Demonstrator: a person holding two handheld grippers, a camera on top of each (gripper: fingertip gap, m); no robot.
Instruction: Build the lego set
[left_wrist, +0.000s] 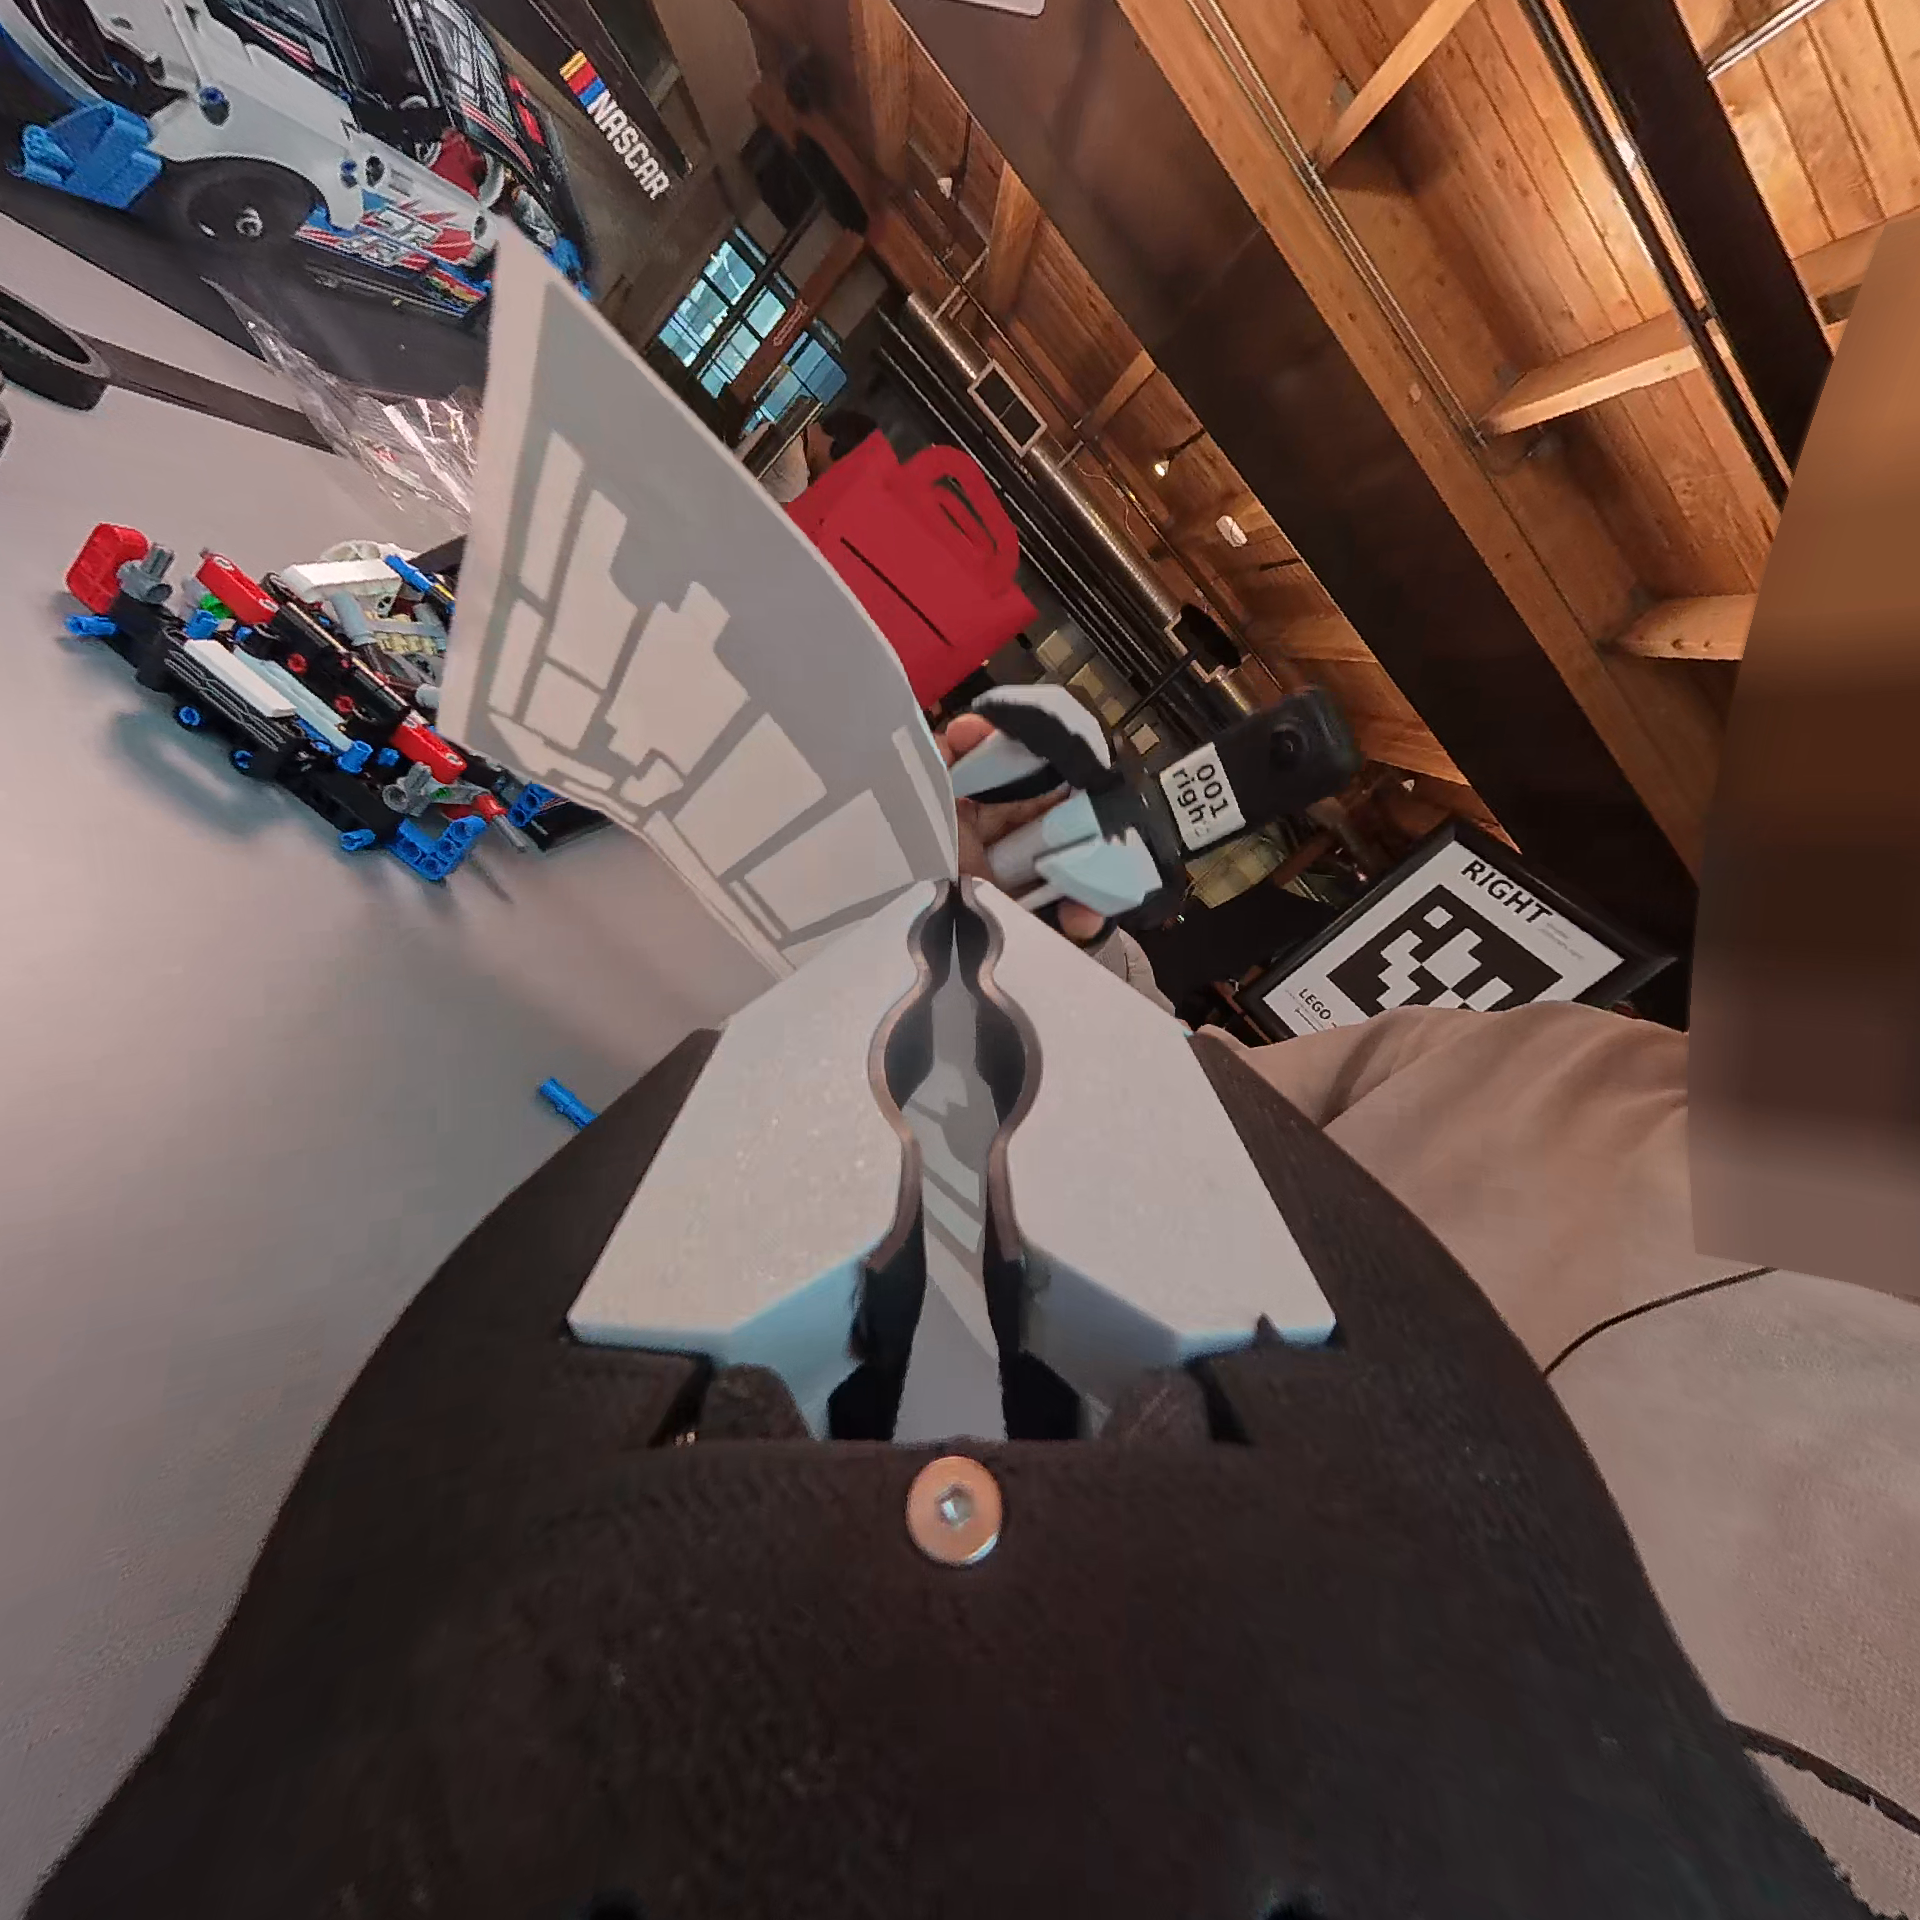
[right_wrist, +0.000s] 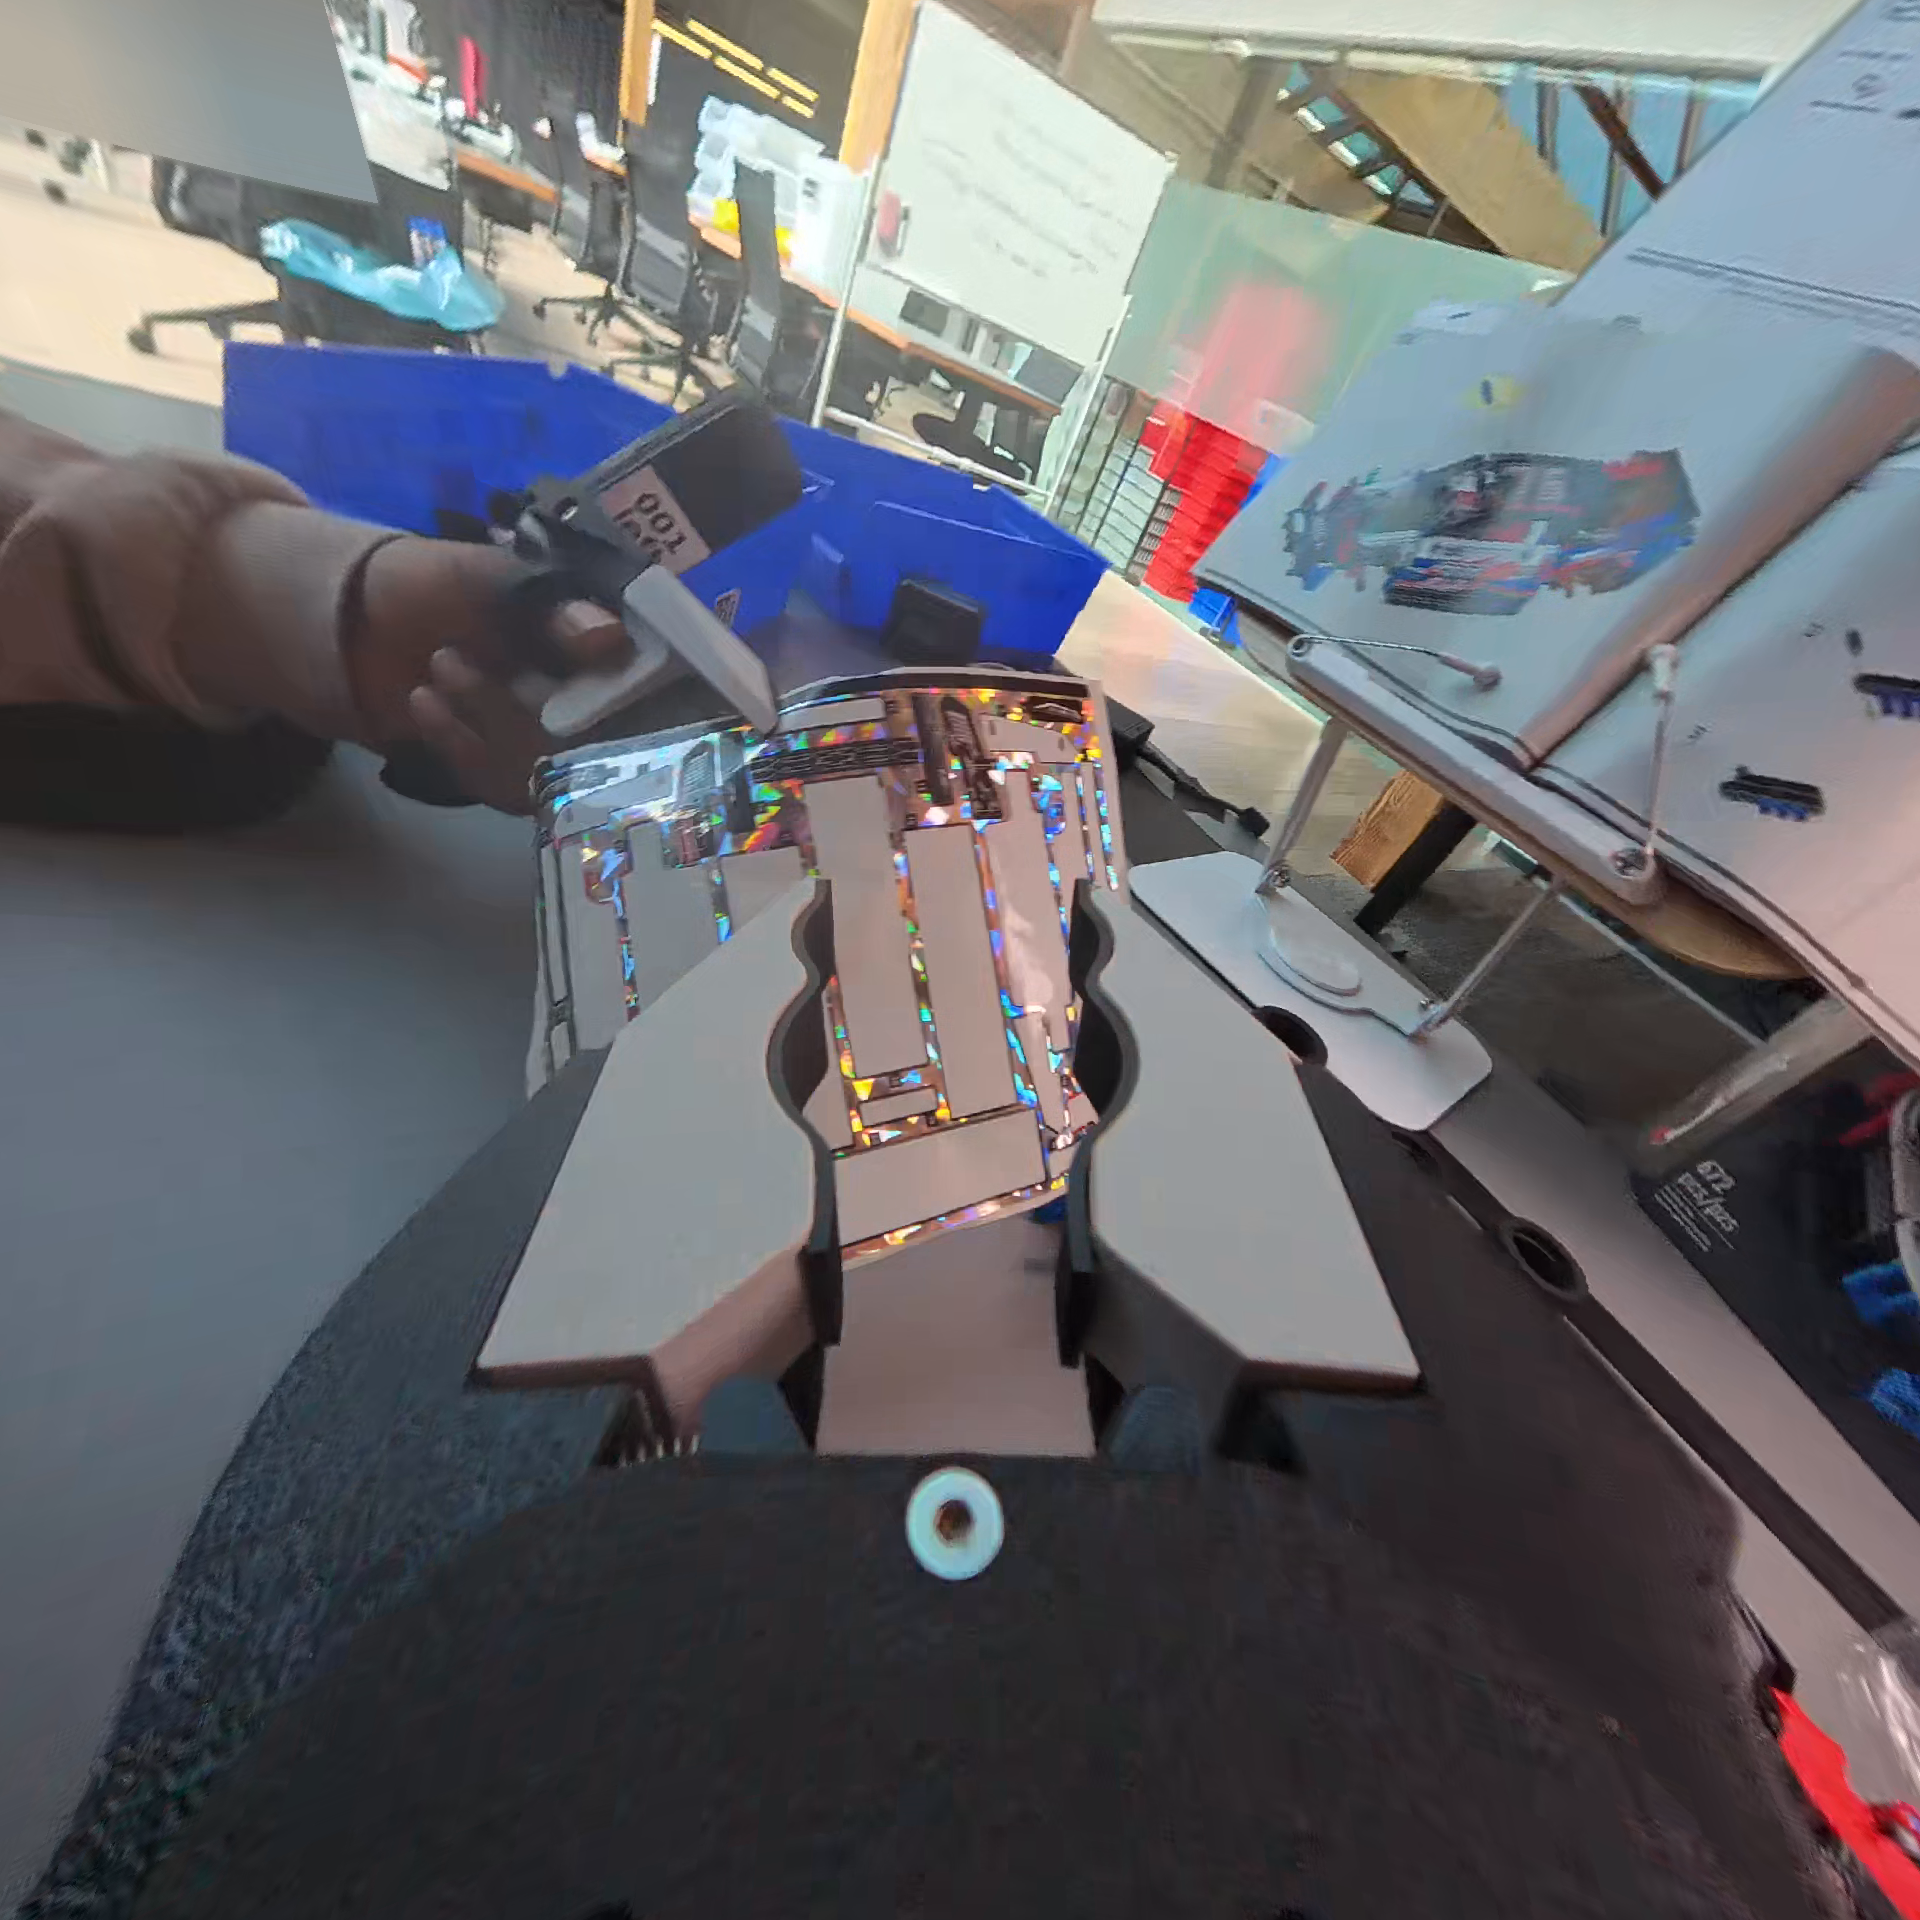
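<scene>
The sticker sheet (left_wrist: 665, 665) hangs in the air above the grey table (left_wrist: 208, 1143), lifted clear of the half-built lego car (left_wrist: 281, 675) lying farther off. Your left gripper (left_wrist: 954, 894) is pinched tight on the sheet's edge, so its plain back faces that camera and its shiny printed face (right_wrist: 935, 935) turns toward your other hand. That looks deliberate: one claw steadies the sheet while the other works it. Your right gripper (right_wrist: 951, 1039) stands wide, its jaws parted with nothing between them, just in front of the holographic side, likely lined up to peel a sticker. The instruction booklet (right_wrist: 1558, 520) rests open on its metal stand (right_wrist: 1351, 987) beside you.
</scene>
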